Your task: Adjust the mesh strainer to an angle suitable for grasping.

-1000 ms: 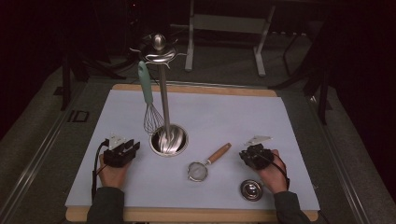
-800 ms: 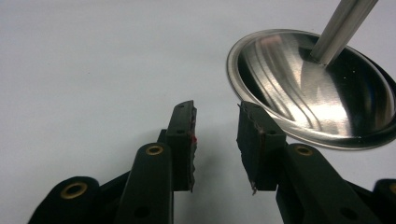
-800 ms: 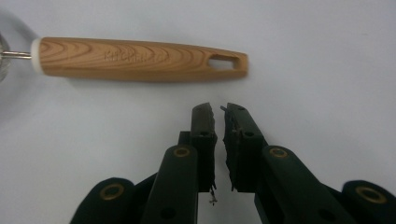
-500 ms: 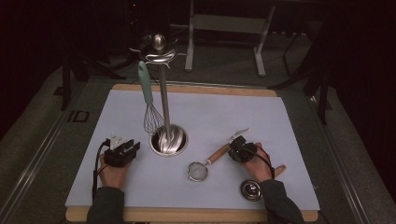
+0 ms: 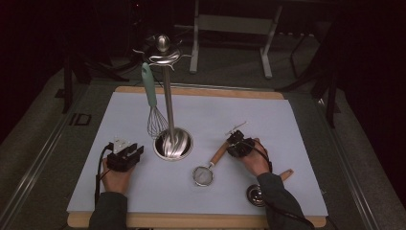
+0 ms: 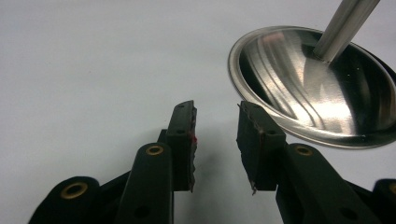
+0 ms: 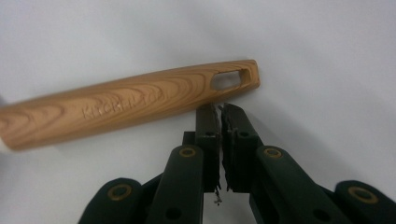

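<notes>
A steel utensil stand (image 5: 173, 143) rises from its round base at mid-table, and a teal-handled whisk (image 5: 152, 103) hangs from its top. A small strainer (image 5: 210, 165) with a wooden handle (image 7: 126, 105) lies to the right of the base. My right gripper (image 5: 233, 144) (image 7: 220, 109) sits just at the hole end of that handle. Its jaws have closed over the last second and now meet with nothing between them. My left gripper (image 5: 134, 152) (image 6: 215, 116) rests open and empty on the mat, just left of the stand's base (image 6: 299, 79).
A second wooden-handled utensil with a steel bowl (image 5: 258, 194) lies near the front edge under my right forearm. The pale mat (image 5: 287, 120) covers a wooden board; dark floor and metal frame legs (image 5: 265, 43) lie beyond it.
My right hand has moved left across the mat to the strainer's handle end. The left hand has stayed put.
</notes>
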Demonstrator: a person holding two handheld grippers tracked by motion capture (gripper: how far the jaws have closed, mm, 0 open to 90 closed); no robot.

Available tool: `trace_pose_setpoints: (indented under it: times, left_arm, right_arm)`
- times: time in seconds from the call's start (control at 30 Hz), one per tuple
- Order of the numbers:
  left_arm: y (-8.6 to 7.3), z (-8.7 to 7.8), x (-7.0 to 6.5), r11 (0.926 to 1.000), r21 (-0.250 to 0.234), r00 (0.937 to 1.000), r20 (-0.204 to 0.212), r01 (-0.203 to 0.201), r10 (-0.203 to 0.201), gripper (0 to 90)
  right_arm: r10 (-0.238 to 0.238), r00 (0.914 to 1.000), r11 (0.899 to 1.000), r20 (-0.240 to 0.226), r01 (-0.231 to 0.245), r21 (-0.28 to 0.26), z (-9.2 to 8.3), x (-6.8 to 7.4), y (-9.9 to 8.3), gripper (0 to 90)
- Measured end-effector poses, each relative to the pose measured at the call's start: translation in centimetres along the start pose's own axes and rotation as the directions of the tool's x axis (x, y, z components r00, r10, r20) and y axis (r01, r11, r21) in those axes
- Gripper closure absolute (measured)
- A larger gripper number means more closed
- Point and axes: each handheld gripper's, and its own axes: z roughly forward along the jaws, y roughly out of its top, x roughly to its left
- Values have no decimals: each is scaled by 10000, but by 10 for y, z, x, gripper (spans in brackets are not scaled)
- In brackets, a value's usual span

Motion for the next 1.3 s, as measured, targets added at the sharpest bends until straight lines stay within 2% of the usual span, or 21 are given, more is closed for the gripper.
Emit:
trace_pose_setpoints:
  times: [0.1,0.27,0.43,0.53,0.6,0.7,0.8,0.83,0.87,0.9,0.93,1.0,1.1,1.2,1.27,1.3]
  left_arm:
    - [0,0,0,10000,-7,10000,-12,-20,20,672]
    - [0,0,0,10000,11,10000,-36,-28,28,671]
    - [0,0,-1,10000,8,10000,-48,-49,49,671]
    - [0,0,-1,10000,18,10000,-48,-68,69,671]
    - [0,1,-1,9999,33,9999,-79,-118,118,671]
    - [0,1,-2,9997,107,9997,-102,-200,201,670]
    - [0,1,-3,9997,135,9997,-131,-224,226,670]
    - [0,1,-3,9996,147,9996,-139,-234,236,669]
    - [0,1,-3,9996,147,9996,-139,-234,236,669]
    - [1,1,-3,9995,168,9995,-137,-267,269,669]
    - [1,1,-3,9995,172,9995,-140,-280,282,668]
    - [1,1,-3,9994,171,9995,-146,-291,294,668]
    - [1,1,-3,9994,173,9995,-143,-293,295,667]
    - [1,1,-3,9994,173,9995,-139,-292,294,667]
    - [1,1,-3,9994,168,9995,-140,-297,299,667]
    - [1,1,-3,9994,167,9994,-143,-297,299,667]
  right_arm:
    - [267,9995,9996,-172,-267,-3,5,3,11,856]
    - [170,9994,9999,-316,-169,27,13,14,30,855]
    - [-364,9976,9992,-591,374,146,19,33,42,836]
    - [-609,9954,9981,-736,615,61,17,42,45,788]
    - [-343,9942,9992,-1024,319,-248,12,43,46,689]
    - [-44,9944,9986,-1051,-11,-520,7,44,46,586]
    - [278,9933,9963,-1122,-367,-782,3,45,46,532]
    - [412,9905,9947,-1314,-530,-876,2,45,45,517]
    - [412,9905,9947,-1314,-530,-876,2,45,45,517]
    - [651,9846,9925,-1625,-807,-916,2,45,45,504]
    - [1092,9728,9888,-2041,-1273,-777,4,46,43,483]
    - [1343,9621,9873,-2373,-1504,-509,8,48,43,474]
    - [1262,9668,9917,-2224,-1287,34,15,56,42,433]
    - [1354,9637,9907,-2301,-1349,178,19,57,42,429]
    - [1213,9672,9926,-2231,-1170,327,18,59,42,457]
    - [863,9733,9960,-2127,-794,411,17,60,43,519]
